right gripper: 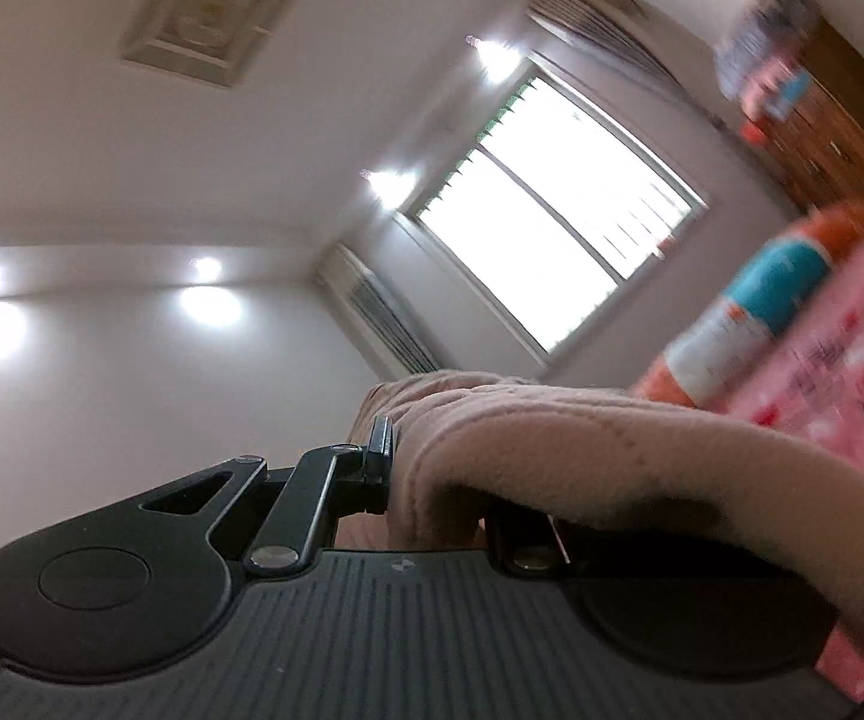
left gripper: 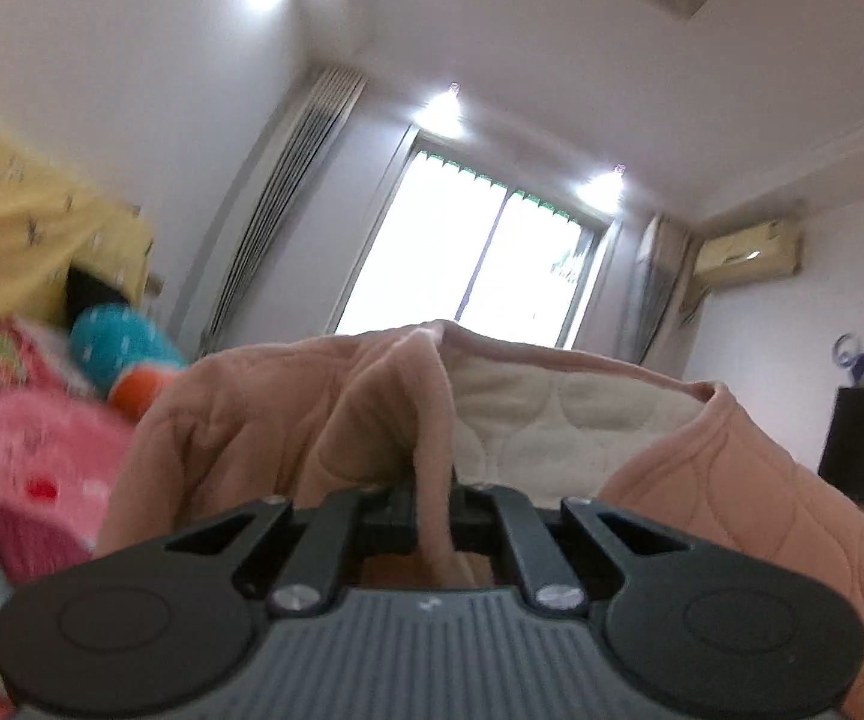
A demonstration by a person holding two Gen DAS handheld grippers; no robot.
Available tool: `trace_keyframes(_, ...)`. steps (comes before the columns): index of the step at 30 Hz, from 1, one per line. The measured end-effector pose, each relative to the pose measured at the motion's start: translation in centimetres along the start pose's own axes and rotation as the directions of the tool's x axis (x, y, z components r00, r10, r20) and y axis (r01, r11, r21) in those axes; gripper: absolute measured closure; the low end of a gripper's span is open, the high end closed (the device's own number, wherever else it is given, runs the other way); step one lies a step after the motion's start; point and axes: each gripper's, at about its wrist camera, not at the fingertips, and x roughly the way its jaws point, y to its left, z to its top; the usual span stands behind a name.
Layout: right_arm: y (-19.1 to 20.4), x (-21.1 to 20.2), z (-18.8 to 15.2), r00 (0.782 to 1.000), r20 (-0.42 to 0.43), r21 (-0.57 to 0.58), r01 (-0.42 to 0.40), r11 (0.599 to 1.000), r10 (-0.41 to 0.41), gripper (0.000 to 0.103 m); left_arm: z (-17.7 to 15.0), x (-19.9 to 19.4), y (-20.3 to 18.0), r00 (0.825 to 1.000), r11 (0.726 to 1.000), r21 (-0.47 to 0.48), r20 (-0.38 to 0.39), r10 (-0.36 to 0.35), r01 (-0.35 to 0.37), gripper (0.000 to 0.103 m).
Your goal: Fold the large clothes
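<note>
In the left wrist view, a fold of the peach-pink quilted fleece garment (left gripper: 288,420) is pinched between the fingers of the left gripper (left gripper: 432,507), which are drawn close together on it at the lower centre of the frame. From that pinch the cloth rises and spreads to both sides, and its cream quilted lining (left gripper: 552,420) is exposed right of centre. The garment is held up in front of the bright window (left gripper: 468,258), with the patterned pink bedspread (left gripper: 42,468) at the lower left and a teal and orange plush toy (left gripper: 126,354) above it.

In the right wrist view, the same garment (right gripper: 582,438) is draped over the right gripper (right gripper: 432,492) and covers its right finger; only the left finger (right gripper: 379,450) is seen, pressed against the cloth. The fabric is taken to be clamped, though the far finger is hidden. The pink bedspread (right gripper: 840,372) is blurred at the right edge.
</note>
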Motion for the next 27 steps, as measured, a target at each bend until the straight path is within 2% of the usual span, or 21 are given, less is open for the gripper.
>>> trace_keyframes(5, 3.1, -1.1, 2.9, 0.996, 0.067, -0.040, -0.059, 0.997, 0.062, 0.087, 4.3, -3.2, -2.4, 0.997, 0.996, 0.056, 0.046, -0.066, 0.063, 0.101)
trace_keyframes(10, 2.0, 0.0, 5.3, 0.988, 0.112, -0.021, -0.100, 0.995, 0.102, 0.087, 6.3, -4.7, -4.3, 0.988, 0.988, 0.112, 0.104, -0.115, 0.104, 0.101)
trace_keyframes(13, 0.4, 0.8, 5.1, 0.994, 0.107, -0.035, -0.021, 0.999, 0.024, 0.087, 5.0, -3.1, -5.3, 0.990, 0.979, 0.176, 0.083, -0.116, 0.100, 0.101)
trace_keyframes(17, -4.9, 2.9, 4.2, 0.989, 0.052, -0.021, 0.141, 0.990, -0.140, 0.087, 1.2, 1.7, -5.5, 0.997, 0.976, 0.204, -0.038, -0.072, 0.079, 0.101)
trace_keyframes(19, -8.5, 4.7, 3.3, 0.970, 0.018, -0.039, 0.242, 0.970, -0.241, 0.087, -1.6, 4.4, -5.5, 0.994, 0.974, 0.220, -0.100, -0.034, 0.056, 0.101)
trace_keyframes(22, -14.2, 7.4, 1.9, 0.933, -0.047, -0.043, 0.356, 0.934, -0.358, 0.087, -7.2, 10.1, -5.2, 0.976, 0.969, 0.247, -0.216, 0.036, 0.019, 0.101)
trace_keyframes(27, -21.7, 13.0, -0.4, 0.830, -0.127, -0.184, 0.518, 0.835, -0.543, 0.087, -16.6, 18.2, -4.9, 0.920, 0.951, 0.310, -0.373, 0.122, 0.000, 0.101)
